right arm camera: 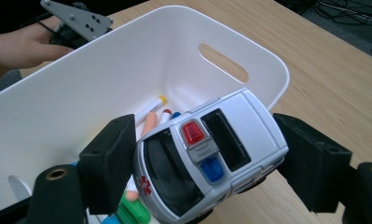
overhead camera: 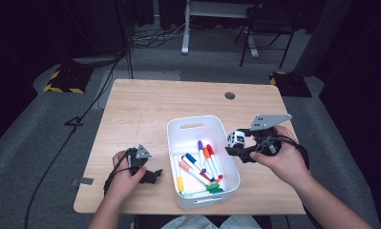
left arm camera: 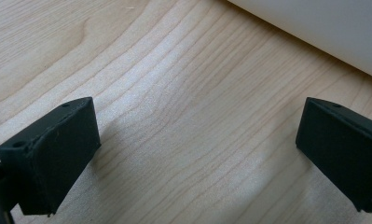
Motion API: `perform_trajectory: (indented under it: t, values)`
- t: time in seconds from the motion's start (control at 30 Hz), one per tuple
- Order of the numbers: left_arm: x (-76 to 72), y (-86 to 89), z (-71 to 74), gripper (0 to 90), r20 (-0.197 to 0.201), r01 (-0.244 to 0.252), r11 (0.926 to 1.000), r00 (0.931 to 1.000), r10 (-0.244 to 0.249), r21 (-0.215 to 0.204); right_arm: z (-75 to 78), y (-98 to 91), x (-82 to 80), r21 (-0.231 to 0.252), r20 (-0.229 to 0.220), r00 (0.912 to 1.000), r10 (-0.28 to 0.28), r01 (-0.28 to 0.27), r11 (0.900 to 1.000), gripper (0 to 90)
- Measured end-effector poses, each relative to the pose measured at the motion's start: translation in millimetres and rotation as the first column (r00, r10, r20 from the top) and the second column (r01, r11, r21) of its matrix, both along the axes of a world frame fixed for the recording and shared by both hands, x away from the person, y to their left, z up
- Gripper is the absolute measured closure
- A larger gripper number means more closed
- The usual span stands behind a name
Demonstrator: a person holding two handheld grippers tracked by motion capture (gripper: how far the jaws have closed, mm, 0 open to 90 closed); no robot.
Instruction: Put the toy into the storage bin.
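A white toy ambulance [right arm camera: 211,158] with red and blue roof lights sits between the black jaws of my right gripper [right arm camera: 207,163], which is shut on its sides. In the high view the toy [overhead camera: 236,139] hangs at the right rim of a white bin [overhead camera: 171,143], held by the right gripper [overhead camera: 236,144]. Several coloured markers [overhead camera: 200,164] lie in the bin's near half. My left gripper [overhead camera: 152,175] rests on the table left of the bin. Its jaws stand wide apart over bare wood [left arm camera: 174,93], with nothing between them.
The light wooden table [overhead camera: 140,109] has a round cable hole [overhead camera: 230,95] at the back right. The bin's wall [left arm camera: 323,28] lies just beyond the left gripper. Cables, a chair and floor stands surround the table on the dark floor.
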State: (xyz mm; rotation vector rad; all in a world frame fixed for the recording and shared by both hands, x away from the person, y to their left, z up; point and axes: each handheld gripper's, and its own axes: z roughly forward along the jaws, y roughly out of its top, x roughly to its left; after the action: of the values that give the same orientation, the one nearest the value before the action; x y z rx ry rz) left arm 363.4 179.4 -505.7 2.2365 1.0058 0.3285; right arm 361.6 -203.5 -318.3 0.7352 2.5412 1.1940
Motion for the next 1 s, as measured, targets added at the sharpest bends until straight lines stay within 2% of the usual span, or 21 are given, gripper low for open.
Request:
perform_trajectory:
  t: [0.2,0.5,0.73,1.0]
  values:
    - [0.0,0.0,0.0,0.0,0.0,0.0,1.0,1.0,0.0,0.0,1.8,16.0,-2.6,-0.002,-0.009,0.9997,0.022,-0.022,0.9998,24.6]
    - [0.0,0.0,0.0,0.0,0.0,0.0,1.0,1.0,0.0,0.0,-2.0,39.3,-10.0,-0.016,-0.032,0.9957,0.087,-0.087,0.996,24.6]
    - [0.0,0.0,0.0,0.0,0.0,0.0,1.0,1.0,0.0,0.0,-10.5,52.9,-15.2,-0.082,-0.043,0.9917,0.121,-0.124,0.9888,24.5]
    - [0.0,0.0,0.0,0.0,0.0,0.0,1.0,1.0,0.0,0.0,-27.4,57.1,-16.4,-0.145,-0.097,0.9859,0.136,-0.149,0.978,24.5]
